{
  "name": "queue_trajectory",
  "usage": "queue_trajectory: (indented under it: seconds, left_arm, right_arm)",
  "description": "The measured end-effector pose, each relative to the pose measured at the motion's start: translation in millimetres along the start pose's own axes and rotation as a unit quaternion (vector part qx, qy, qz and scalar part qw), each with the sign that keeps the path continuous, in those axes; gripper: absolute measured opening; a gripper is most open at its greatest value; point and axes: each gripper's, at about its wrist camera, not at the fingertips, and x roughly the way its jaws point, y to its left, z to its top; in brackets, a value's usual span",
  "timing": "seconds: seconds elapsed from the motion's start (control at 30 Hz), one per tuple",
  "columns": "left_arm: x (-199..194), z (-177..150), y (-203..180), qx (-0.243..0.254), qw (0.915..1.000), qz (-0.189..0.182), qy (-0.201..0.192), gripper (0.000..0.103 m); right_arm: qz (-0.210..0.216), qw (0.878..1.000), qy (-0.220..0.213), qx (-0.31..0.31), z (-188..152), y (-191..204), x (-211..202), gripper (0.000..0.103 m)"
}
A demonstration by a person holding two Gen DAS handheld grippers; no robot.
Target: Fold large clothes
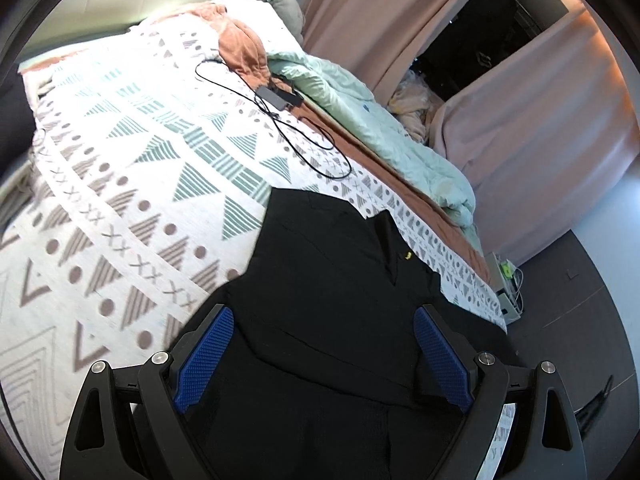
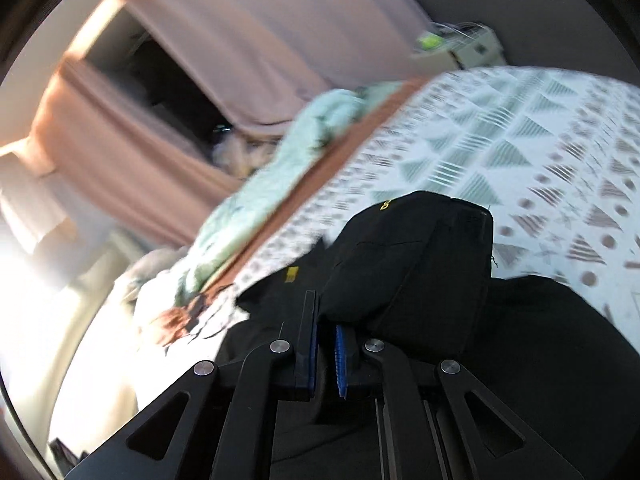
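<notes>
A large black garment (image 1: 320, 280) with a small yellow logo lies on the patterned bedspread (image 1: 132, 168) near the bed's right edge. My left gripper (image 1: 324, 320) is open, its blue pads spread wide just above the garment, holding nothing. In the right wrist view my right gripper (image 2: 326, 320) is shut on a fold of the black garment (image 2: 412, 264) and holds that part lifted over the rest of the cloth. The view is blurred.
A black charger and cable (image 1: 280, 98) lie on the bed further up. A crumpled mint duvet (image 1: 380, 120) runs along the bed's right side. Pink curtains (image 1: 520, 128) hang beyond it. A white box (image 1: 506, 280) stands on the dark floor by the bed.
</notes>
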Motion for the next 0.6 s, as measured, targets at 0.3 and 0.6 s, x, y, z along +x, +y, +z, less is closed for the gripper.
queue_trajectory:
  seconds: [0.3,0.6]
  left_arm:
    - [-25,16,37,0.014,0.9996,0.024,-0.009,0.092]
    - [-39,34,89,-0.020,0.9988,0.043,-0.014,0.092]
  right_arm:
    - [0.072,0.993,0.015,-0.090,-40,95,3,0.008]
    - [0.076,0.984,0.084,-0.134,-97,145,57,0.008]
